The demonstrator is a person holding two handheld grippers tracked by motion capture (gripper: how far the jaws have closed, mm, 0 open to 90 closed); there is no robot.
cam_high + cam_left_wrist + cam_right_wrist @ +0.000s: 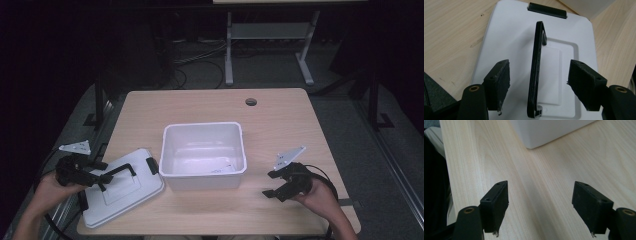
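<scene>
On the light wooden table (285, 115), flat white plastic lid (519, 50) beside the empty white tub (203, 152), left gripper (537, 82) jaws spread astride its black handle (536, 72), probably for lifting; right gripper (540, 206) parked open, holding nothing.

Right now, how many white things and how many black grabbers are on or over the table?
White things: 2, the box and the lid.
Black grabbers: 2, the left gripper and the right gripper.
Total: 4.
</scene>
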